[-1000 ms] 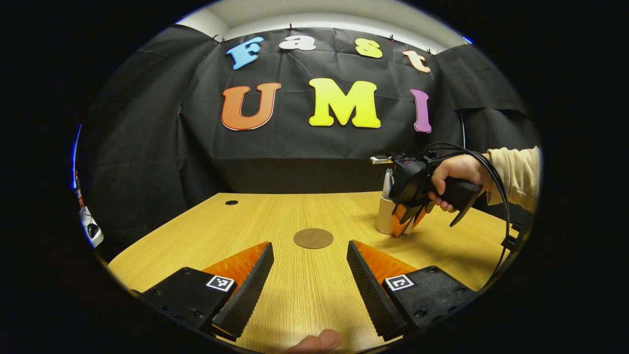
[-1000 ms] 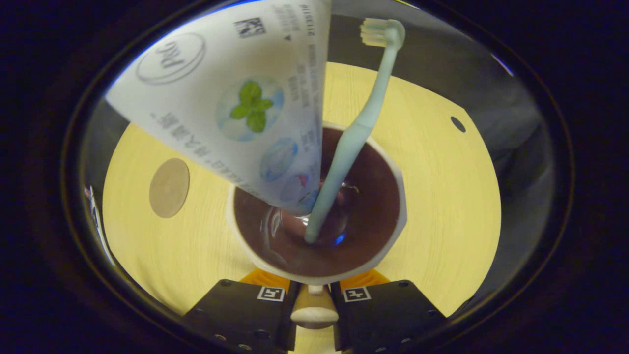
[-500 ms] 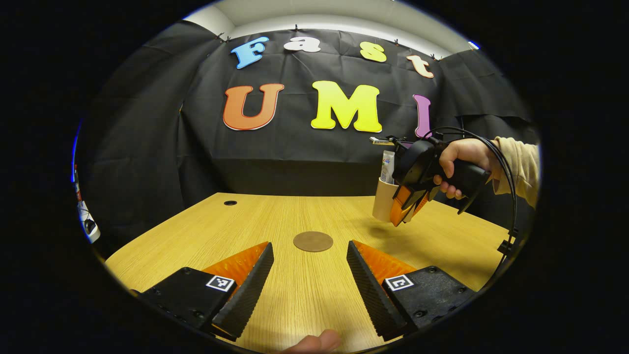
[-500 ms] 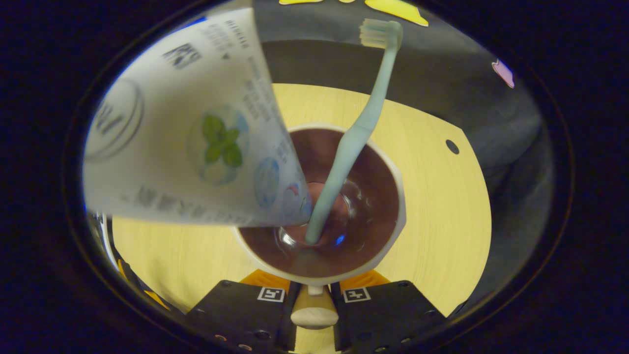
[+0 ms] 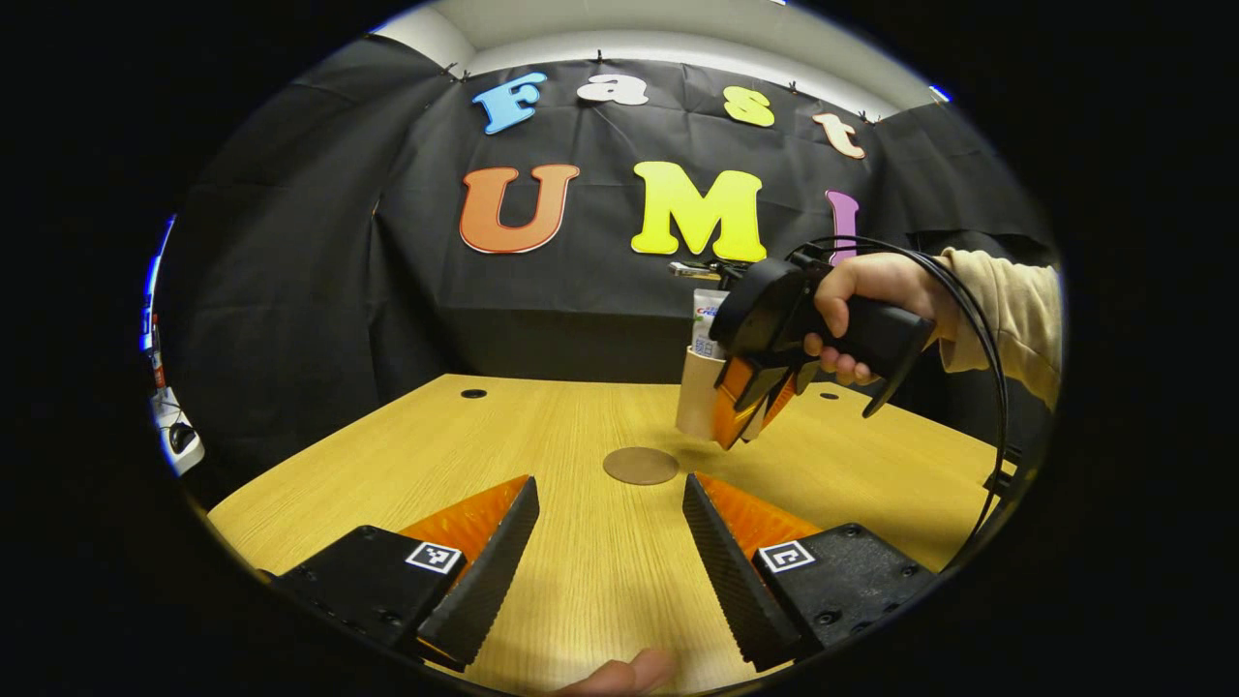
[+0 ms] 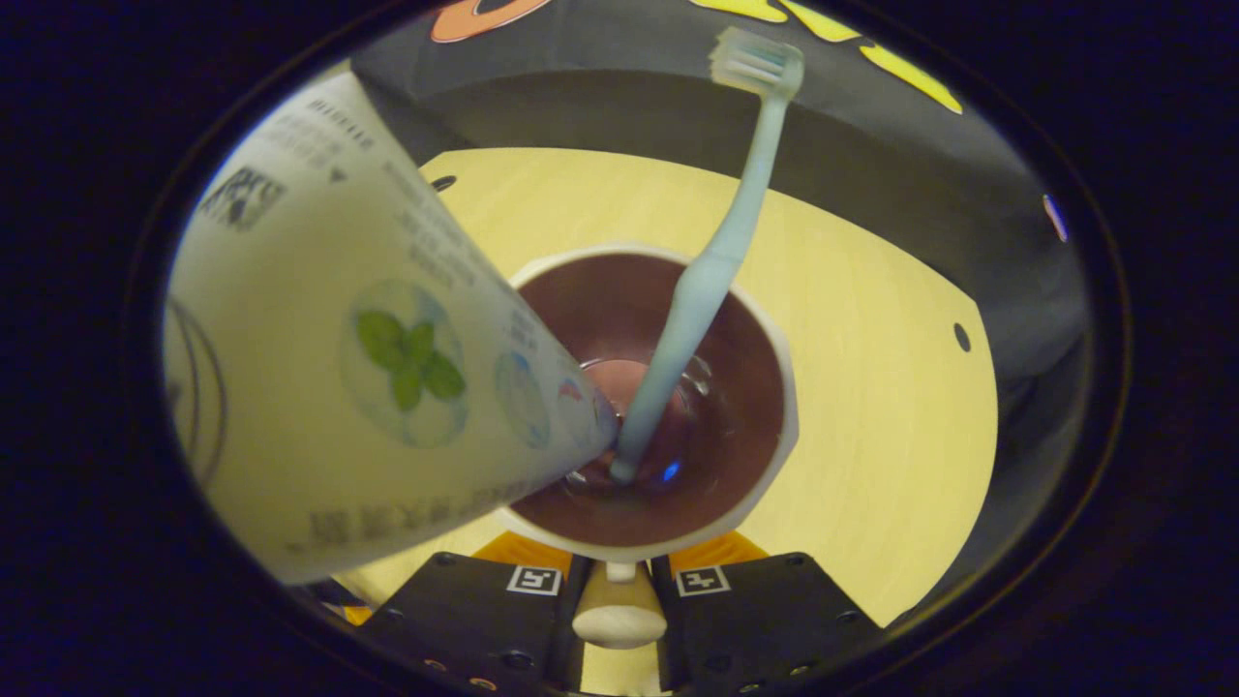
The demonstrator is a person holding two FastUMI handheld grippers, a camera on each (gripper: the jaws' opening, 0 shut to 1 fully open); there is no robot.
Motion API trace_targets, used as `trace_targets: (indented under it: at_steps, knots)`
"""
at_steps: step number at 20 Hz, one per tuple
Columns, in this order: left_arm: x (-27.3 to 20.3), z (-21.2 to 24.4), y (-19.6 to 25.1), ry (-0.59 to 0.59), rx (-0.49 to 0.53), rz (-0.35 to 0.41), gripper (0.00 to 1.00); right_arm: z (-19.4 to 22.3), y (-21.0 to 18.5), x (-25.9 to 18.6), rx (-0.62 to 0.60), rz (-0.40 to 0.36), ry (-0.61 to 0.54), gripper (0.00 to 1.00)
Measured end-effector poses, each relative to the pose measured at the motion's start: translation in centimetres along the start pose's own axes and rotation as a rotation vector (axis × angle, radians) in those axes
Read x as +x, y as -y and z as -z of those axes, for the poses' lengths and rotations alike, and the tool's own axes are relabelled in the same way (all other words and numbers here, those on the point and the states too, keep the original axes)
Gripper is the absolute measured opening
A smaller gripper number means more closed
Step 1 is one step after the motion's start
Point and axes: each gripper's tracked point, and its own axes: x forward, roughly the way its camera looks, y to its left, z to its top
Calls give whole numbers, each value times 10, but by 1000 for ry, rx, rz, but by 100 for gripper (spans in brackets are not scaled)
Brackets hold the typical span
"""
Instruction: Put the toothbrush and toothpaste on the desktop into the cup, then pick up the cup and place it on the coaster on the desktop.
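Two things are standing inside the cup (image 6: 678, 387): the toothbrush (image 6: 711, 261), leaning bristles-up against the far rim, and the toothpaste (image 6: 387, 378) tube, tilting out over the near-left rim. The right hand-held gripper (image 5: 750, 411) is clenching the cup's wall and carrying it in the air, just above and beside the coaster (image 5: 641, 466) lying on the counter (image 5: 542, 426). The left hand-held gripper (image 5: 610, 542) is hovering low over the counter, its fingers spread apart and grasping nothing.

a light wooden desk (image 5: 542, 436) with two small dark round holes near its far edge. a flat brown round coaster (image 5: 641, 466) lies on it near the middle, nothing resting on the coaster.
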Motion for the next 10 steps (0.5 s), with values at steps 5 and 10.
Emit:
trace_targets:
  at_steps: [5,10]
  knots:
    - [-8,4,-8,-8,0,-18,96,-5,-11,31,-37,-12,-42,27]
    - [-13,-4,1,14,15,6,95,-7,-26,45,-52,-8,-73,27]
